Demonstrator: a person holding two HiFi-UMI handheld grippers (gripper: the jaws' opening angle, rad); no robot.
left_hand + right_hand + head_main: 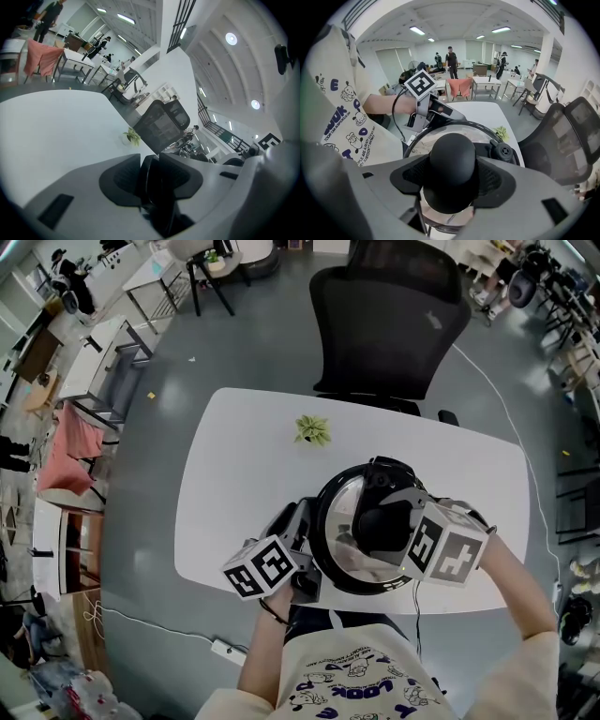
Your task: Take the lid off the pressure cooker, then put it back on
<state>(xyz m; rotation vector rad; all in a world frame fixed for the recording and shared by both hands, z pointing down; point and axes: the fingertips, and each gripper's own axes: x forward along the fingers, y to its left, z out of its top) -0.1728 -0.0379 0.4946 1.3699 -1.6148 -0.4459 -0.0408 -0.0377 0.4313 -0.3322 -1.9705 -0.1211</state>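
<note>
The white table [216, 493] is carrying the pressure cooker [320, 526] near its front edge, close to the person. The glass-looking lid [343, 499] is sitting on the pot. It is probably heavy, stiff and slick, so its black knob [452, 154] is offering the surest hold. The right gripper [452, 180] is clamping that knob, while the left gripper [152, 180] is pinching a black side handle [150, 164].

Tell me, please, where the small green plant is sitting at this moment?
In the head view, the small green plant stands on the white table near its far edge. It sits between the black office chair and the pressure cooker, touching neither.
</note>
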